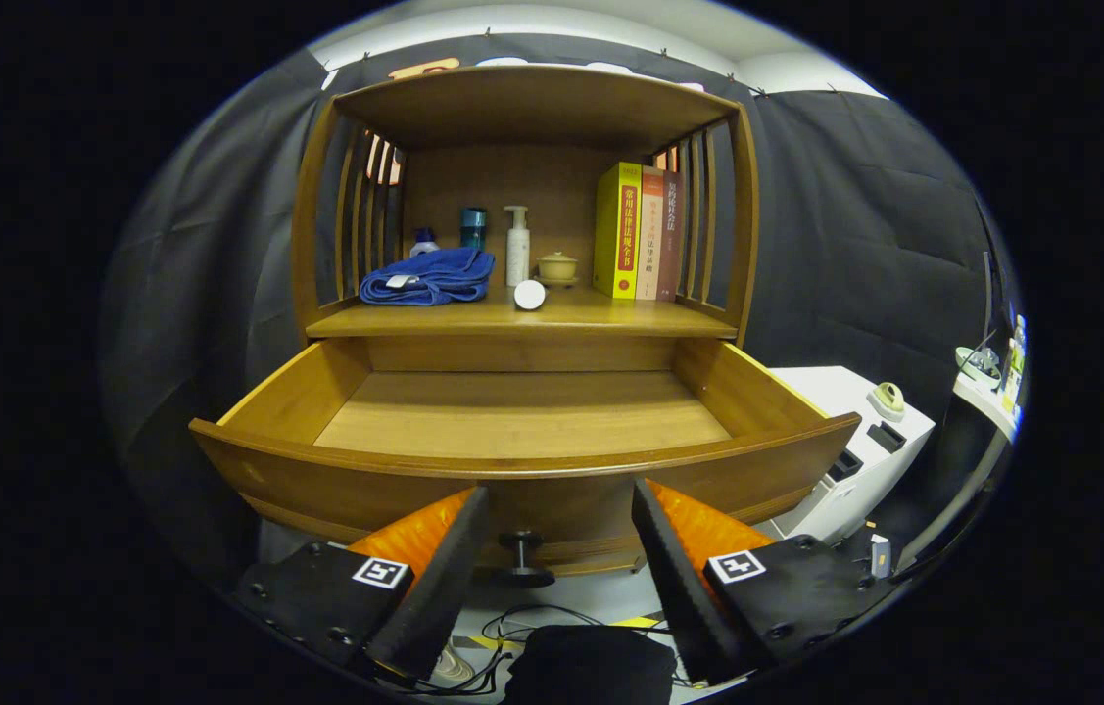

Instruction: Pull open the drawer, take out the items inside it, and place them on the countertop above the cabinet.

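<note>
The wooden drawer [522, 460] of the cabinet stands pulled out toward me, and its floor shows bare wood. Its small dark knob [522, 558] sits on the front panel, in the gap between my fingers. My gripper [559, 504] is open, fingers spread wide just in front of the drawer front, holding nothing. On the countertop [600, 318] above the drawer lie a folded blue towel [429, 276], a white pump bottle [517, 245], a white round item [530, 294] lying near the front edge, a small yellow lidded cup [557, 266], and two small bottles [473, 227] at the back.
Three upright books [638, 233] stand at the countertop's right side under a wooden top shelf with slatted sides. A white unit [865, 441] stands to the right of the drawer. Cables and a dark object [591, 661] lie on the floor below my fingers.
</note>
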Motion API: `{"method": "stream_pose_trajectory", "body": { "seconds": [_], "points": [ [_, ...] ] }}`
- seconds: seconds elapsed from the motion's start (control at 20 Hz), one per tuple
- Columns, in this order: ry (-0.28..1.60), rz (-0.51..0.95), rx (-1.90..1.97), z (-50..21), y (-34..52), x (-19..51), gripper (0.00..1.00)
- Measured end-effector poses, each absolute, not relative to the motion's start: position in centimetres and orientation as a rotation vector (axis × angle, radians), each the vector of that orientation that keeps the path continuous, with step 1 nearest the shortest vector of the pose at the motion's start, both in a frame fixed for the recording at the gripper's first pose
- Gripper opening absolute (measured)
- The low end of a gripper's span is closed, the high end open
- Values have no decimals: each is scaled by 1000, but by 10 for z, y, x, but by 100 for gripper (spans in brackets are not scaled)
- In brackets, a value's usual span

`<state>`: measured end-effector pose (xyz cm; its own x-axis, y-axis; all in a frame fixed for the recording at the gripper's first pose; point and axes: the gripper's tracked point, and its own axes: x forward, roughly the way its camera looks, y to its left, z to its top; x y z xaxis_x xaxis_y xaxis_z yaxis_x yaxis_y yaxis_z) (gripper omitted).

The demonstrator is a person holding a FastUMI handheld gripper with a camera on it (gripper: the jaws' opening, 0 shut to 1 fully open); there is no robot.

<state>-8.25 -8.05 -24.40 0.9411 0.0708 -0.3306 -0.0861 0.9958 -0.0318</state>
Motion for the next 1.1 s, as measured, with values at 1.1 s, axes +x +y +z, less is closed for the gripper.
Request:
{"method": "stream_pose_trajectory", "body": {
  "seconds": [1.1],
  "points": [
    [368, 52, -14, -241, -61, -25, 95]
  ]
}}
